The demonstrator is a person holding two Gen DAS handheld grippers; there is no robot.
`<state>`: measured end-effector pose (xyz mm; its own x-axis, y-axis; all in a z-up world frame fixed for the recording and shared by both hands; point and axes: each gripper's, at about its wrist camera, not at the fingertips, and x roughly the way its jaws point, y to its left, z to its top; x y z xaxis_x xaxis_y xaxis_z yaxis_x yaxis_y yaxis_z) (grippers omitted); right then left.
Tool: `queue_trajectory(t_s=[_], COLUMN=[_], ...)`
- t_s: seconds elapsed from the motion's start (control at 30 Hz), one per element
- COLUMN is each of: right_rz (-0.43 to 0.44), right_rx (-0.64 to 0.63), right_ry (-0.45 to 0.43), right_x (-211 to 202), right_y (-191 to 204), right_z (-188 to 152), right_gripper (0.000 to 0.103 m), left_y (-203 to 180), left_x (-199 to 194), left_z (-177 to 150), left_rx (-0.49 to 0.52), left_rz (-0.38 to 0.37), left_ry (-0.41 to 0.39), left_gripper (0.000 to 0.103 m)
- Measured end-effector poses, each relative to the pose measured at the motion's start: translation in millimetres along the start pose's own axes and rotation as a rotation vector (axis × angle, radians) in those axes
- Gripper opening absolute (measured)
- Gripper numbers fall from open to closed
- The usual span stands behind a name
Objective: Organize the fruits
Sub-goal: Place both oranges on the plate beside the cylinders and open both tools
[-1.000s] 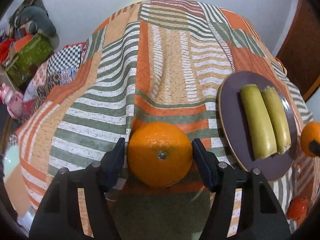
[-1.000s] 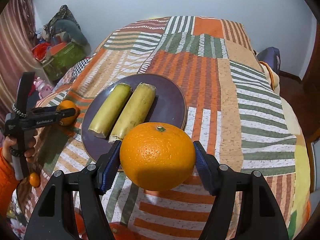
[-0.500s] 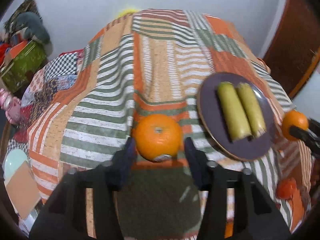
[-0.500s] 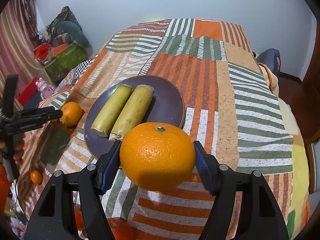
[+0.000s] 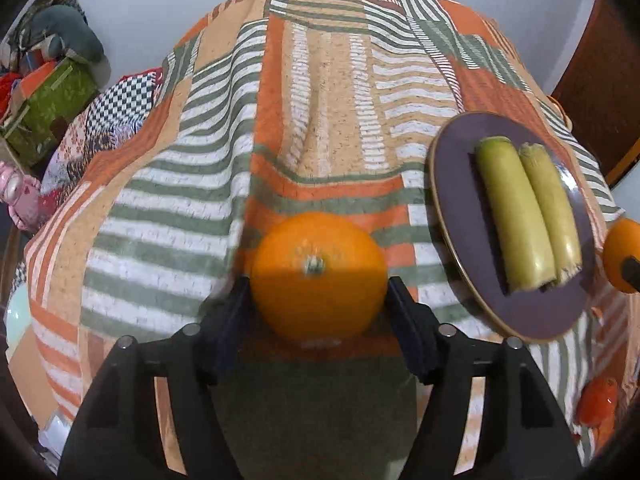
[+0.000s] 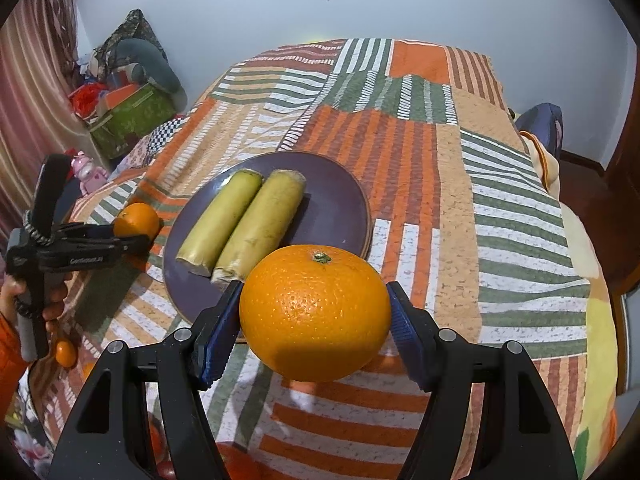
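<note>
My left gripper is shut on an orange just above the striped bedspread, left of a purple plate that holds two yellow-green bananas. My right gripper is shut on a second orange, held in the air at the near edge of the same plate. In the right wrist view the left gripper holds its orange left of the plate. The right gripper's orange shows at the left wrist view's right edge.
More small orange and red fruits lie near the bed's front edge. A green box and clutter stand beside the bed at the left. A wooden door is at the right.
The left gripper pulled back from its orange, then moved forward and closed on it. The right gripper kept its orange nearly still above the plate's near edge.
</note>
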<state>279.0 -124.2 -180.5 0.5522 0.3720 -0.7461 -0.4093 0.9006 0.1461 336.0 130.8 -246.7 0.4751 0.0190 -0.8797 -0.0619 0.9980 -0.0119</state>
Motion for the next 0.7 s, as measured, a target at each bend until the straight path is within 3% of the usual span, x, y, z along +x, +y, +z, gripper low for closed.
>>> queue_trajectory(t_s=[0.3,0.7], right_rz=[-0.010,-0.020], right_rx=[0.000,-0.006], right_ry=[-0.007,-0.022], right_x=[13,38], right_y=[-5,-3], right_z=[9,35], right_gripper=[0.066,0.066], left_y=[-3,-56], left_x=[-1,-29], left_z=[7,22], left_rx=[0.008,0.089], left_rz=[-0.004,-0.114], left_ry=[-0.020,-0.104], left_gripper=[0.065,0.065])
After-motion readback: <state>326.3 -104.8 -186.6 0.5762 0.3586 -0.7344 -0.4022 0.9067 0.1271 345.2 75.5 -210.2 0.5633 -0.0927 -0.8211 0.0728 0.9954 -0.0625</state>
